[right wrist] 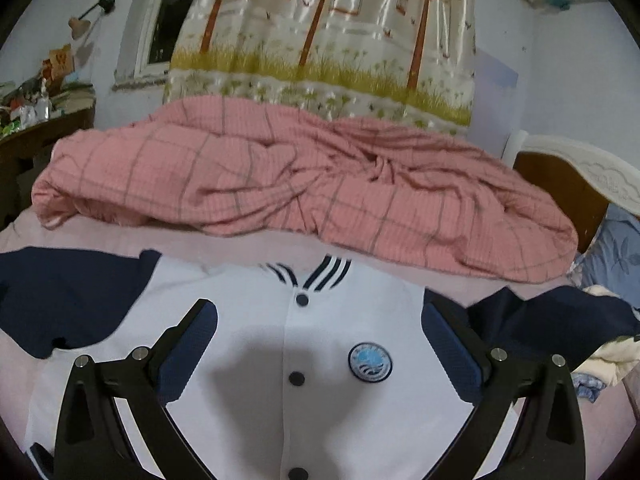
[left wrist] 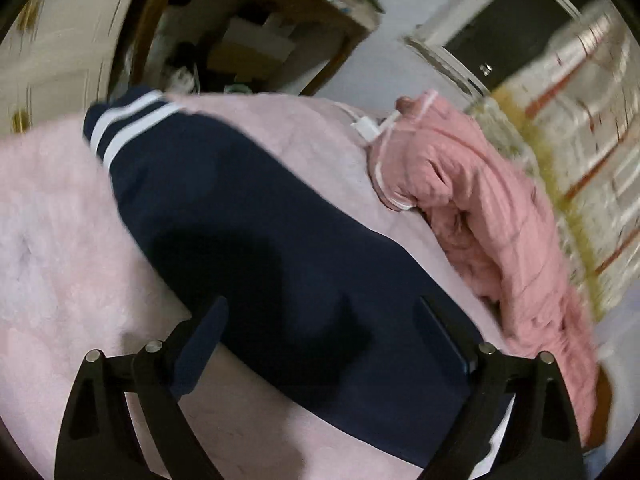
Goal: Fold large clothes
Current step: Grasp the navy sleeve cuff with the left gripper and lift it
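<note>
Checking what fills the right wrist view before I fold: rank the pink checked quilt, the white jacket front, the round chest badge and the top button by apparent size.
1. pink checked quilt and white jacket front: alike in apparent area; the jacket lies nearer the camera, so unranked.
2. round chest badge
3. top button

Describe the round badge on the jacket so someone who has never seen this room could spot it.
On the pink bed, in front of the rumpled pink checked quilt, lies a white jacket with navy sleeves. The badge sits beside its dark buttons: the only blue-and-white circle with a wave pattern.
</note>
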`<state>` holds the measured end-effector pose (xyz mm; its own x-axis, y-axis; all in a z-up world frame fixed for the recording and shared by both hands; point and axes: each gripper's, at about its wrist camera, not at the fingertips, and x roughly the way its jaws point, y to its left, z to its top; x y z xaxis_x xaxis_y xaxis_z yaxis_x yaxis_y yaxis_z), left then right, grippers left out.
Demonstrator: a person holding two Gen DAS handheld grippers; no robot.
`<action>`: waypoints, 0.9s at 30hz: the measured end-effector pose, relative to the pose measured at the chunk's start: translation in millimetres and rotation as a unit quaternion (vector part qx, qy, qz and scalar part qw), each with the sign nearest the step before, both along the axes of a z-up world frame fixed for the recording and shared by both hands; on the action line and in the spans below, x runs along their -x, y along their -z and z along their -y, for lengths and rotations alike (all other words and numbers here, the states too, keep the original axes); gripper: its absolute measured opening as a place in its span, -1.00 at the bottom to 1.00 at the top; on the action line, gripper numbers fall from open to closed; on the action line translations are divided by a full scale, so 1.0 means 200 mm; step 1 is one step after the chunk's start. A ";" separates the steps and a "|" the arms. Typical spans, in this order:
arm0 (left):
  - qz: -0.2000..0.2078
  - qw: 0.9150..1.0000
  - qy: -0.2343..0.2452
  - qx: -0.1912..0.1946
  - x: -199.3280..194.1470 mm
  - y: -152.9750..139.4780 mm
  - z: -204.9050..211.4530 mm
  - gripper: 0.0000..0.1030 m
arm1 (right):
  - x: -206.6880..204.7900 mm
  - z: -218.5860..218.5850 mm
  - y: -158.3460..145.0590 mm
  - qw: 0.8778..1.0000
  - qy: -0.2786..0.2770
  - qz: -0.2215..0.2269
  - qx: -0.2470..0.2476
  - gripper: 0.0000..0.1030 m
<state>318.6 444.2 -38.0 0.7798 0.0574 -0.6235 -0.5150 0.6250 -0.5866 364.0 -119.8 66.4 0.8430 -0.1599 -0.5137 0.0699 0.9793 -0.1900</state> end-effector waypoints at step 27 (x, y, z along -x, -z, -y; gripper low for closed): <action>-0.065 0.985 -0.121 -0.107 -0.05 -0.03 -0.25 -0.75 | -0.31 0.28 0.43 0.977 -0.014 -0.169 -0.129 -0.63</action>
<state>328.5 493.5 -31.6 0.6414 0.3733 -0.6702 -0.7262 0.5772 -0.3735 426.0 -176.7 -20.4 0.6198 0.0324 -0.7841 0.0178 0.9983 0.0553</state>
